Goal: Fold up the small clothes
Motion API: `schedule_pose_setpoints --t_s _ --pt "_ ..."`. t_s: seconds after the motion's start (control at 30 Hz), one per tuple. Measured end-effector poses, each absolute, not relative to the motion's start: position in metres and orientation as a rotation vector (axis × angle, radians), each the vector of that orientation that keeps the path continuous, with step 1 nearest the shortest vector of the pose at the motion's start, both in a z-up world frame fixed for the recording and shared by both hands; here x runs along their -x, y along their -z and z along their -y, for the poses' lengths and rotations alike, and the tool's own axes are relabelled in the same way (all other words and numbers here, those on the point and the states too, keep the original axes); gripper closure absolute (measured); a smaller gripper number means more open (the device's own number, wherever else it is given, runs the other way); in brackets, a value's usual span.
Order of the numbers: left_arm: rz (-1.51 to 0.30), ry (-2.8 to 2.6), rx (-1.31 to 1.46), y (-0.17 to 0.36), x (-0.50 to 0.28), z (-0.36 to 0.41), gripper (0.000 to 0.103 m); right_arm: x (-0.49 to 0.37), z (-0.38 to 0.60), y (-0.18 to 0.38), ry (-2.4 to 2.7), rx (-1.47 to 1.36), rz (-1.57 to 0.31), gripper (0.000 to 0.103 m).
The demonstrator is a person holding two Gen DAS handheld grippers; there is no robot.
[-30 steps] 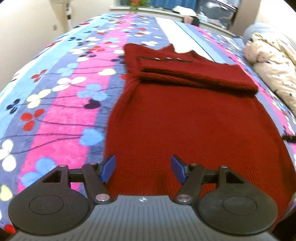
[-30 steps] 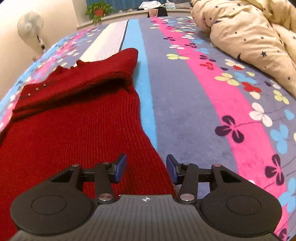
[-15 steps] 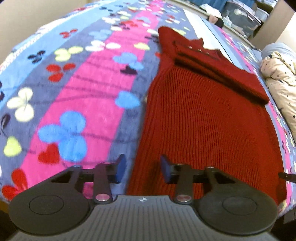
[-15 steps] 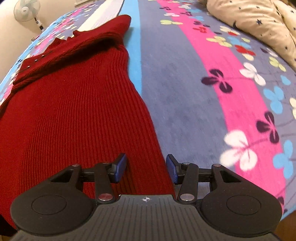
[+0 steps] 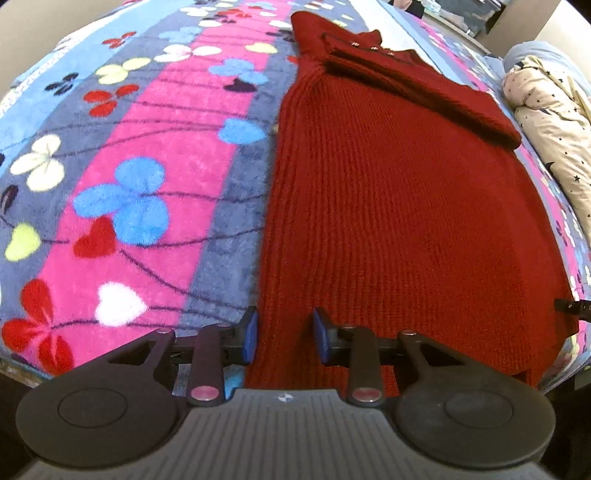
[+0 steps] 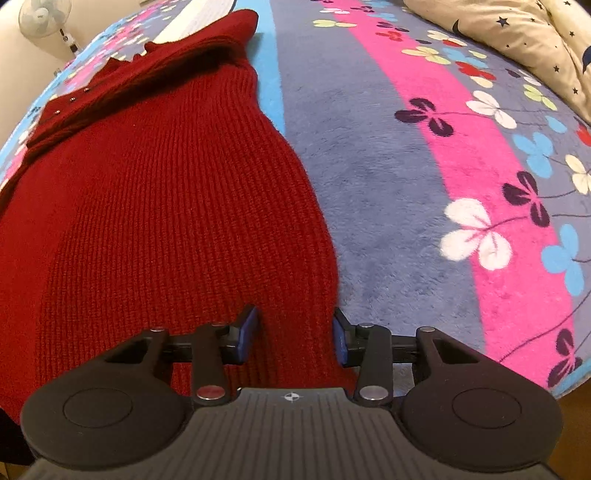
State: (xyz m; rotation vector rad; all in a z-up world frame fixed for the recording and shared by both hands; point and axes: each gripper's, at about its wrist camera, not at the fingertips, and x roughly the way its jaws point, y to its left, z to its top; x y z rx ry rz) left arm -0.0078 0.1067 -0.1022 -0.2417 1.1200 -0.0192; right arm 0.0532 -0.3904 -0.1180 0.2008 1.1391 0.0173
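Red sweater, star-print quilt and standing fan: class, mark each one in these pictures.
red sweater point(image 5: 406, 206): left wrist view, middle of the ribbed body.
star-print quilt point(image 5: 554, 122): left wrist view, cream fold at the right edge.
standing fan point(image 6: 44, 14): right wrist view, round head at top left.

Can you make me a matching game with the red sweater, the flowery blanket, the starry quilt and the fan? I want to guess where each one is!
Things:
1. red sweater
2. flowery blanket
3. starry quilt
4. fan

Places:
A. bunched up at the far right of the bed
B. standing by the wall, far left
C. spread flat, with both grippers at its near corners
D. covering the bed under everything

Pairs: 1-C, 2-D, 3-A, 4-B
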Motion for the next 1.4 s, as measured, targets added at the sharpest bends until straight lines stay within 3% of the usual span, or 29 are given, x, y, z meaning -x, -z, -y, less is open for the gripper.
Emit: schedule_pose_setpoints --t_s 0.3,1.0,1.07,1.17,1.4 --pt "-1.033 0.017 0.312 0.114 0.019 -0.11 0.068 -0.053 0.388 0.119 -0.008 -0.195 -1.137 0.059" --pt "-1.028 0.005 0.33 0.109 0.027 -0.111 0.068 -0.034 0.388 0.113 -0.004 -0.224 -1.122 0.061" --pt "-1.024 0.006 0.326 0.108 0.029 -0.11 0.069 -0.033 0.387 0.112 -0.004 -0.227 -1.117 0.07" --pt "-1.015 0.004 0.331 0.107 0.031 -0.111 0.078 -0.028 0.391 0.109 0.012 -0.27 -1.096 0.089" --pt "-0.983 0.043 0.396 0.098 0.04 -0.113 0.08 -0.019 0.395 0.1 0.002 -0.354 -1.041 0.087"
